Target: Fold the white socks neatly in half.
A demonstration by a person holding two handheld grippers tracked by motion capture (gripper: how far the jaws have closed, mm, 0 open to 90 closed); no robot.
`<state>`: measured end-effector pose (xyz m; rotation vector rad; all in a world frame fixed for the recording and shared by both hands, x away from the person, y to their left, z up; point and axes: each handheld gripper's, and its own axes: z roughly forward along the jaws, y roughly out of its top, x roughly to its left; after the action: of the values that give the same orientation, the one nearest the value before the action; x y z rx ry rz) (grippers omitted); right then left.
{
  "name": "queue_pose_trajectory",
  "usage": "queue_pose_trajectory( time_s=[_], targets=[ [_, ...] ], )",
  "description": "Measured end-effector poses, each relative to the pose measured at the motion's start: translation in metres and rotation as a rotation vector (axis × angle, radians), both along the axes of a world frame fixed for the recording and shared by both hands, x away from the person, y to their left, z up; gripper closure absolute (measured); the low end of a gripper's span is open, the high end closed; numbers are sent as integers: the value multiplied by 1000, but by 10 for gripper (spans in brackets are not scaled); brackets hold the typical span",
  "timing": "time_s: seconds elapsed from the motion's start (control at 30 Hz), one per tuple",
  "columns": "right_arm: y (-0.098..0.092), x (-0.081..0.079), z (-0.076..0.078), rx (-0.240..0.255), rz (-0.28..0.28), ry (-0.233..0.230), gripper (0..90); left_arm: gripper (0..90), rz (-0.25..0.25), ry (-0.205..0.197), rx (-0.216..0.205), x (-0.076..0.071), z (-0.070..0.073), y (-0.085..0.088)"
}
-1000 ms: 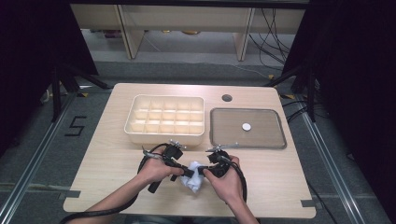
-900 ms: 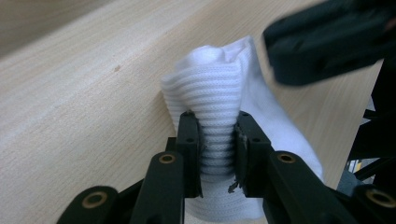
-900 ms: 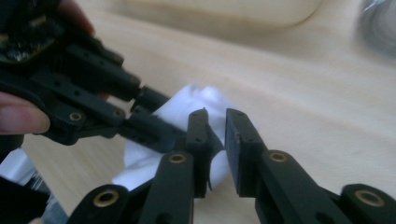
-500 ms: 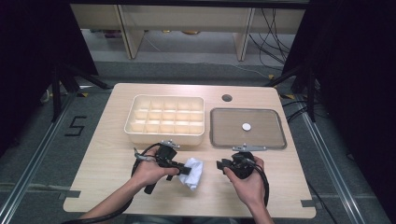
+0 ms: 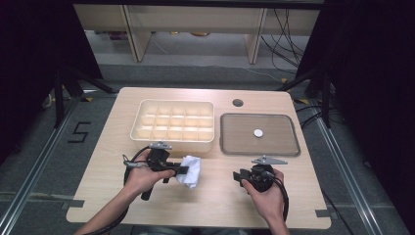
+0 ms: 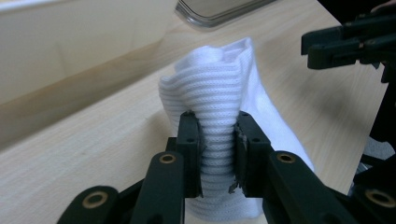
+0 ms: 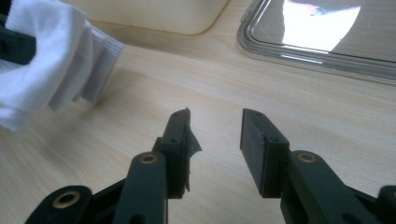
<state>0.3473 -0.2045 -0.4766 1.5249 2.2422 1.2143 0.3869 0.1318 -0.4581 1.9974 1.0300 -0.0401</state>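
Pale wooden tabletop [image 5: 215,200]: left hand-held gripper [image 6: 217,140] clamps bunched white ribbed sock [image 6: 219,93], probably for cream divided box [image 5: 172,126]; right hand-held gripper [image 7: 215,135] just been opening, nothing between jaws.

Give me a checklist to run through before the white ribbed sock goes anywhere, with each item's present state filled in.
1. Left gripper clamped on the white ribbed fabric sock: ok, both jaws press into the bunched knit.
2. Right gripper free of the sock: ok, its jaws have just been opening and nothing lies between them.
3. Right gripper apart from the sock: ok, bare tabletop shows between them in the high view.
4. Cream plastic compartment box ready to receive: ok, the cells in sight look empty.
5. Grey rectangular metal tray free: not ok, a small white round disc lies in it.
6. Sock neatly folded: cannot tell, it is bunched.
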Motion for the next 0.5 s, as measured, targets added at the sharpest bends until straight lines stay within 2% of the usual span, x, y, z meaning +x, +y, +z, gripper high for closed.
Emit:
queue_pose_trajectory(
  time_s=[0.4, 0.43, 0.5],
  targets=[
    [-3, 1, -3, 8, -9, 6, 621, 743, 60, -34, -24, 1, 14, 20],
    [-3, 0, -3, 6, -20, 23, 620, 743, 71, -44, -20, 1, 15, 21],
    [-2, 2, -5, 15, -4, 4, 620, 743, 75, -51, -23, 1, 17, 23]
  ],
)
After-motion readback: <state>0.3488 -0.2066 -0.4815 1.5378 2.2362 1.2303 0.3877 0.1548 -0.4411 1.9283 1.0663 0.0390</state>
